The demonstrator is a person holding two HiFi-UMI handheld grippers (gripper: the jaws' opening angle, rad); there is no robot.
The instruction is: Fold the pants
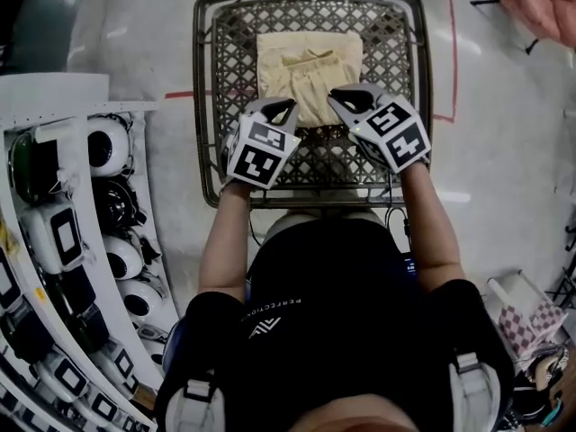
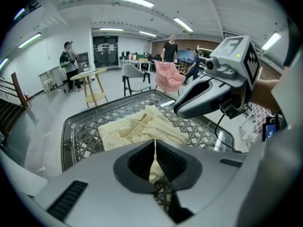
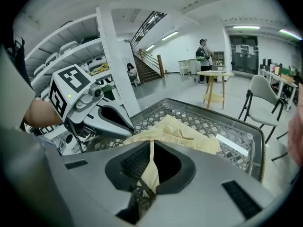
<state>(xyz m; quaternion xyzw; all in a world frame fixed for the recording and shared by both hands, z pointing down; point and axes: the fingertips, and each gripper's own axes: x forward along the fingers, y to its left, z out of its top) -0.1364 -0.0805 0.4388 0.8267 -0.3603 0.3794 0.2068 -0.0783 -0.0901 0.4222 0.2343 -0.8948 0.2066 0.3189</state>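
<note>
Cream pants (image 1: 310, 70) lie folded into a rough square on the far half of a metal lattice table (image 1: 207, 106). My left gripper (image 1: 281, 108) is shut on the near left edge of the pants, and a thin fold of cloth runs up between its jaws in the left gripper view (image 2: 155, 145). My right gripper (image 1: 347, 103) pinches the near right edge, with cream cloth (image 3: 150, 171) squeezed between its jaws (image 3: 151, 145). Both held corners are raised a little off the lattice. Each gripper shows in the other's view: the right gripper (image 2: 199, 98) and the left gripper (image 3: 113, 119).
White curved shelves (image 1: 54, 241) with helmets and devices stand close at the left. A pink cloth (image 1: 540, 3) lies at the top right. Beyond the table are a chair draped in pink (image 2: 168, 77), a wooden stool (image 2: 94, 86) and several people.
</note>
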